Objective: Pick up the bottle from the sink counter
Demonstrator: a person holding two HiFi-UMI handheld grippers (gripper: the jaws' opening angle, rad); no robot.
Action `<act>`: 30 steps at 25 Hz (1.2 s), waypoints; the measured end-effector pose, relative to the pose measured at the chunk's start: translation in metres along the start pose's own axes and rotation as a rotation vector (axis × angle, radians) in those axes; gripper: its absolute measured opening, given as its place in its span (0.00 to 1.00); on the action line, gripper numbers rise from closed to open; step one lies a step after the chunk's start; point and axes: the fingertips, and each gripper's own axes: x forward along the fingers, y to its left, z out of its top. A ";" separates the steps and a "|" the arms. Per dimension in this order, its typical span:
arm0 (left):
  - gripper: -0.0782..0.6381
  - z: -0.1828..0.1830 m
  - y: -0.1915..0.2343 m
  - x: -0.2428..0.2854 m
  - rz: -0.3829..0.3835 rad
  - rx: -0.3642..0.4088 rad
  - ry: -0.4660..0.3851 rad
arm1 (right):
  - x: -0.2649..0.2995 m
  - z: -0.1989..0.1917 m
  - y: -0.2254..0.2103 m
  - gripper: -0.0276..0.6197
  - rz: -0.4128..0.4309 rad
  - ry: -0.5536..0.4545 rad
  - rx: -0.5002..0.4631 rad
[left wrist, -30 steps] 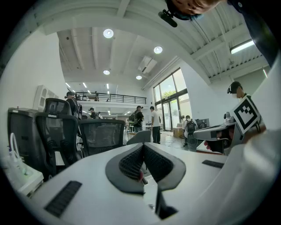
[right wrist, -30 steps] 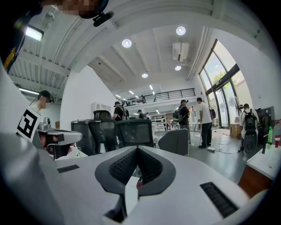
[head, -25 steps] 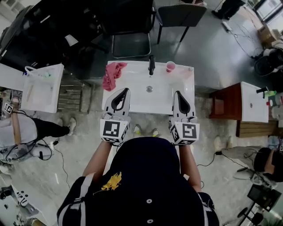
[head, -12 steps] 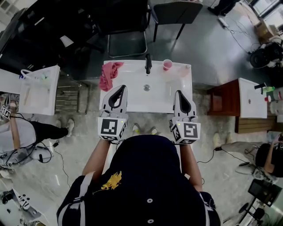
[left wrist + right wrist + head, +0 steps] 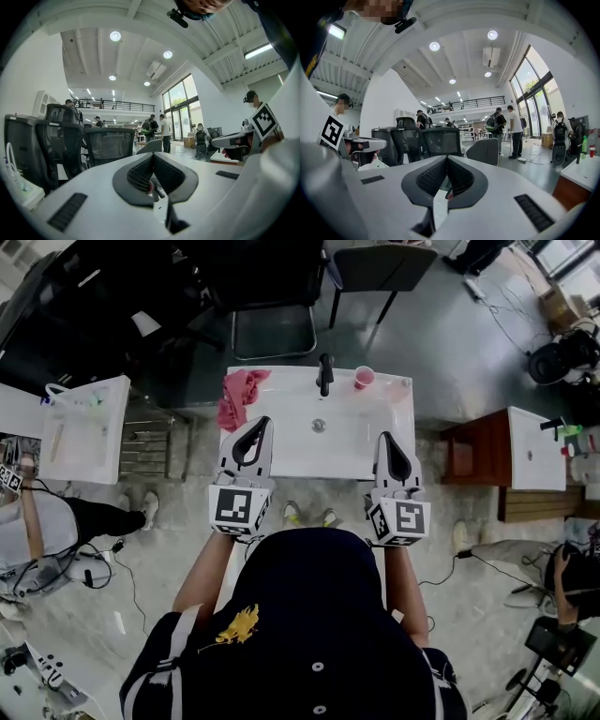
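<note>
2 tools are resting in my hands, and I am holding both level over the near edge of the white sink desk (image 5: 323,454). My left tool (image 5: 260,423) is pointing out over the near left part of the basin. Its jaws are lying closed against each other, pad to pad, gripping nothing. My right tool (image 5: 385,437) is hanging over the near right part. Its jaws are likewise pressing together and carrying nothing.

The bottle (image 5: 364,378), a small pink one, is standing upright on the far right of the desk. It is sitting just to the right of the black faucet (image 5: 324,374) and well apart from both tools. It is lying closer to the line of my right tool than to that of my left.

A crumpled pinkish-red cloth (image 5: 239,395) is lying at the far left corner, spilling over the left edge. The round drain (image 5: 319,426) is showing in the middle of the basin, between the tool tips and the faucet.

Beyond the far edge, a dark office chair (image 5: 274,332) is standing on the grey floor. In the right gripper view, several people (image 5: 515,126) are standing far off in the hall.
</note>
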 end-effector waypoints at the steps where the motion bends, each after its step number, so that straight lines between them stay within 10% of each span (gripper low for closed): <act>1: 0.13 0.000 0.004 -0.001 -0.004 0.000 -0.005 | 0.000 0.000 0.002 0.09 -0.010 0.000 -0.002; 30: 0.13 -0.011 0.022 0.074 -0.057 -0.014 -0.019 | 0.048 0.006 -0.039 0.09 -0.099 0.005 -0.024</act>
